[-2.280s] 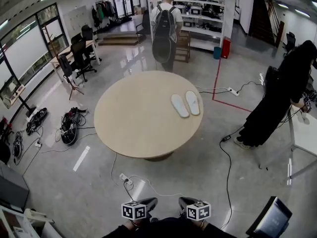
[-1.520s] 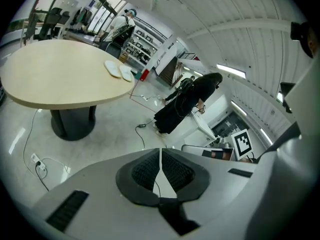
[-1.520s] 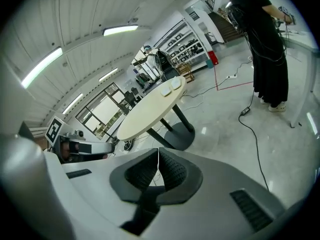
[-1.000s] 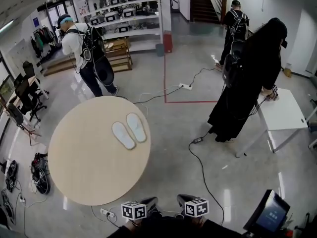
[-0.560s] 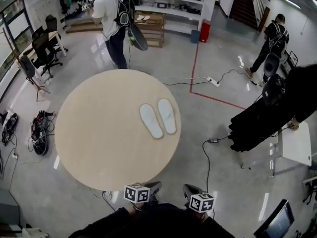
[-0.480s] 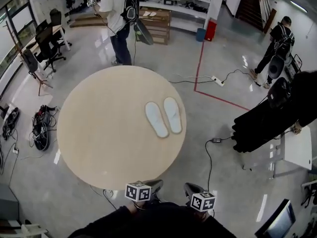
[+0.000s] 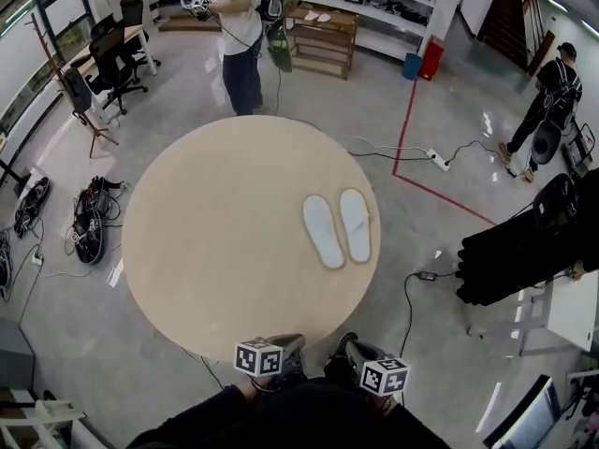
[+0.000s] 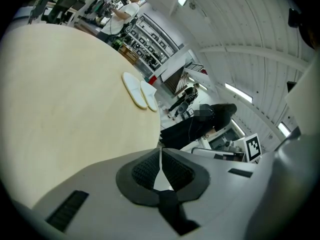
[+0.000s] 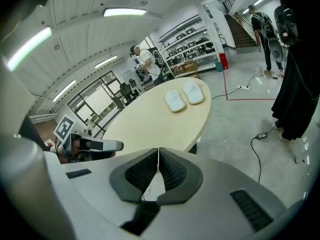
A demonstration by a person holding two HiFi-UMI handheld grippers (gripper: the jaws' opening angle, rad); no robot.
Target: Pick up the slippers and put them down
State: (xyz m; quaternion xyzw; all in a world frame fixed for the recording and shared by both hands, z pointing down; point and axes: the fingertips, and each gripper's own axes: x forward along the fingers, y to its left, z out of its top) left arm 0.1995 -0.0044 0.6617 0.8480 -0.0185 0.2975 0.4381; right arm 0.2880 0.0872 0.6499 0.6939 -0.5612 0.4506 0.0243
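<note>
Two white slippers (image 7: 325, 231) (image 7: 356, 224) lie side by side, soles down, on the right half of the round beige table (image 7: 215, 241). Both grippers hang low at the table's near edge, well short of the slippers. My left gripper (image 7: 286, 342) is shut with nothing in it, and so is my right gripper (image 7: 349, 346). In the left gripper view the shut jaws (image 8: 160, 156) point across the table toward the slippers (image 8: 140, 90). The right gripper view shows its shut jaws (image 9: 158, 159), the slippers (image 9: 184, 95) far ahead, and the left gripper (image 9: 85, 144) at the left.
A person in a white shirt (image 7: 241, 36) stands beyond the table. A person in black (image 7: 524, 251) bends over a white table (image 7: 573, 307) at the right. Cables (image 7: 412, 288), a power strip (image 7: 438, 160), red floor tape (image 7: 440, 195) and bags (image 7: 89, 218) lie around.
The head view has swung and come closer: the table and slippers now sit larger and further right. Both grippers stay shut and low, carried toward the table's near edge.
</note>
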